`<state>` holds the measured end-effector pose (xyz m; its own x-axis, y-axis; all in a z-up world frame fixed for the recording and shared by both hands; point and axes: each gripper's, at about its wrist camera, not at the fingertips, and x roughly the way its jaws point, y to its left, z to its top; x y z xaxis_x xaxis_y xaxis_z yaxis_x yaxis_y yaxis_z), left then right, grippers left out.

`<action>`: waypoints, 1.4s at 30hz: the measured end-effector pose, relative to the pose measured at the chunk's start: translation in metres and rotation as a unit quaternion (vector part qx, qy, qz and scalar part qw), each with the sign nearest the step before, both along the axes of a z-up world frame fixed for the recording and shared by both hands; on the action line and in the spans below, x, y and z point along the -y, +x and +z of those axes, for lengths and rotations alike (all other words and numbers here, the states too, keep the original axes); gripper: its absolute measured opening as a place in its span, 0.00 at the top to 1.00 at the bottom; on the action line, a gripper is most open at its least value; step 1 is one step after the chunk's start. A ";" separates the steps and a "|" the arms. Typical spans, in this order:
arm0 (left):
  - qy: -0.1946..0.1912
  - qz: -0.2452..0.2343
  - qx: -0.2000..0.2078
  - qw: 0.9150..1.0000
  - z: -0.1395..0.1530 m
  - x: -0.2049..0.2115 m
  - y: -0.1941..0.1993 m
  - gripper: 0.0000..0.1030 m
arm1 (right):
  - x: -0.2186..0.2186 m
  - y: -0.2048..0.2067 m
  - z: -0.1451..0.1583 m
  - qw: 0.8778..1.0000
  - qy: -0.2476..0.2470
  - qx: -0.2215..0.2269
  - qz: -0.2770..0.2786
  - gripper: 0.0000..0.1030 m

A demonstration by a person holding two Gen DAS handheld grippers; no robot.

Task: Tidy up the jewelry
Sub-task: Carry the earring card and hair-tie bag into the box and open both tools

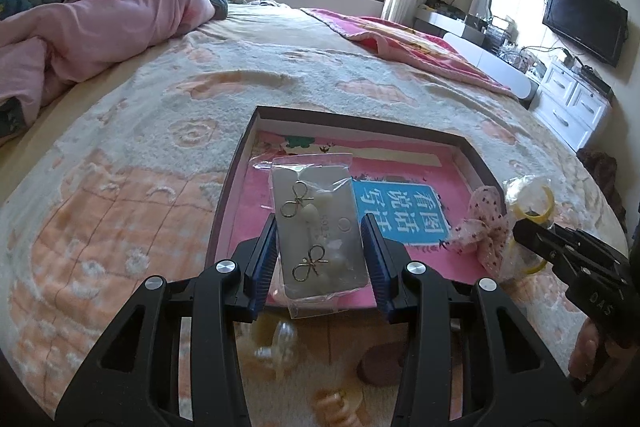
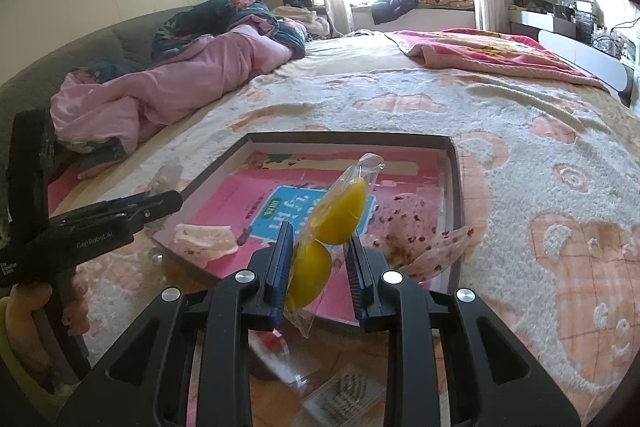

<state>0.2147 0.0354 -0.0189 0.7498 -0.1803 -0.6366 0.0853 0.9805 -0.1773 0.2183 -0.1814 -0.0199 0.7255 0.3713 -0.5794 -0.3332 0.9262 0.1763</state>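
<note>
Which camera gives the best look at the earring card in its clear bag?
The left wrist view. The earring card sits face-on between the left gripper fingers, both bow-shaped earrings plain. In the right wrist view the left gripper appears side-on and the card cannot be made out.

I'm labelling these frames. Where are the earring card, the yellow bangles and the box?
earring card (image 1: 320, 227), left wrist view, middle of the grey card.
yellow bangles (image 2: 340, 215), right wrist view, upper bangle's face.
box (image 2: 344, 137), right wrist view, far rim.
</note>
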 end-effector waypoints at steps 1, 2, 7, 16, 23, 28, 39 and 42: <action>0.001 0.000 -0.001 1.000 -0.001 0.000 0.003 0.68 | 0.001 0.002 -0.001 1.000 -0.001 -0.002 -0.002 0.76; 0.002 0.000 -0.003 1.000 -0.002 0.000 0.006 0.68 | 0.002 0.004 -0.002 1.000 -0.002 -0.003 -0.004 0.76; 0.005 0.001 -0.017 1.000 -0.012 0.000 0.022 0.68 | 0.006 0.015 -0.009 1.000 -0.010 -0.011 -0.011 0.76; 0.002 -0.001 -0.033 0.999 -0.023 -0.002 0.040 0.68 | 0.007 0.030 -0.020 0.999 -0.021 -0.032 -0.015 0.76; 0.002 -0.002 -0.048 0.999 -0.032 -0.003 0.049 0.68 | 0.004 0.034 -0.031 0.998 -0.030 -0.054 -0.012 0.76; 0.004 -0.008 -0.059 0.998 -0.039 -0.001 0.054 0.68 | 0.003 0.034 -0.038 0.997 -0.030 -0.068 -0.010 0.75; 0.017 -0.013 -0.060 0.998 -0.040 0.005 0.053 0.68 | 0.008 0.025 -0.035 0.998 -0.021 -0.059 -0.015 0.56; 0.019 -0.014 -0.060 0.998 -0.040 0.006 0.053 0.68 | 0.011 0.017 -0.030 0.999 -0.020 -0.045 -0.021 0.48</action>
<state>0.2677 0.0296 -0.0590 0.6630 -0.1747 -0.7280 0.0941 0.9841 -0.1505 0.2356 -0.1926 -0.0503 0.6840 0.3174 -0.6569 -0.2783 0.9458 0.1671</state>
